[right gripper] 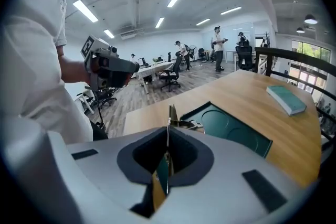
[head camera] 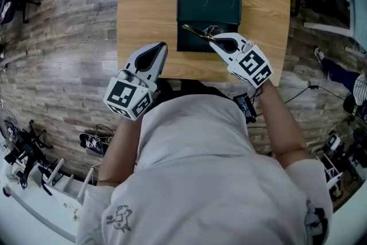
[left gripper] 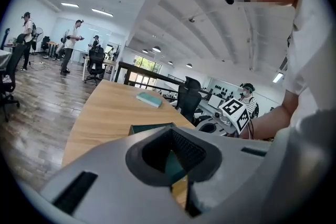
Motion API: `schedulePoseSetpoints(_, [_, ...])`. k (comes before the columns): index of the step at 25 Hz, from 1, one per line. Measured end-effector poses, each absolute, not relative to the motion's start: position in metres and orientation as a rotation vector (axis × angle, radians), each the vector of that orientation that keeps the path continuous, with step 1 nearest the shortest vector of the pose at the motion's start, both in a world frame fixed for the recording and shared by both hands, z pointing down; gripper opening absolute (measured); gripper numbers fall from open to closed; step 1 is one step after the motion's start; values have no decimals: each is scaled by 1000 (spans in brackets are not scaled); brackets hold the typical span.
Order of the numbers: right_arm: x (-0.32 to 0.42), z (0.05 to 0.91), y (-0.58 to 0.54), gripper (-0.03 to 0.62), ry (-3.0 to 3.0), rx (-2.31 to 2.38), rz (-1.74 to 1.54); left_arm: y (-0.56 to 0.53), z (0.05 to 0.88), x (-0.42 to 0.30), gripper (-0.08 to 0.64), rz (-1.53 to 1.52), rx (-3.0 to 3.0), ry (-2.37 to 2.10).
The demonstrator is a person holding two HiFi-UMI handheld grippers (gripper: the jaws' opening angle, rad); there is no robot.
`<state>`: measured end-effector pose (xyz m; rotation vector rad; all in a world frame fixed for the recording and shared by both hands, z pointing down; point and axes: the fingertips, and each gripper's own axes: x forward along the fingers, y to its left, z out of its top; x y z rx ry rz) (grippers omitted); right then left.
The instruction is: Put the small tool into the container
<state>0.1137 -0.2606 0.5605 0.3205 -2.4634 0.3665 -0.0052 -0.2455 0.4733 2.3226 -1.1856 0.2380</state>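
Note:
A dark green container (head camera: 209,4) lies open in the middle of the wooden table (head camera: 143,3). My right gripper (head camera: 213,40) is shut on the small tool (head camera: 196,31), a thin brass-coloured metal piece that sticks out over the container's near part. In the right gripper view the tool (right gripper: 171,115) stands up from the right gripper's (right gripper: 168,132) tips, with the container (right gripper: 236,132) just beyond. My left gripper (head camera: 163,47) hovers at the table's front edge, left of the container, shut and empty. In the left gripper view the left gripper (left gripper: 170,130) points toward the container's edge (left gripper: 149,127).
A teal book (right gripper: 286,99) lies farther back on the table (left gripper: 149,98). Office chairs (left gripper: 188,97), desks and several people stand in the room beyond. Cables and gear lie on the floor at both sides (head camera: 94,143).

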Motion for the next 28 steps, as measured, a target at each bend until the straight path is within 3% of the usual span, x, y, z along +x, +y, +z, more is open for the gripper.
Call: schedulePoseSetpoints(28, [103,687,-249,24,-2200,-42,498,-244,522,-3,5,295,2226,-1166])
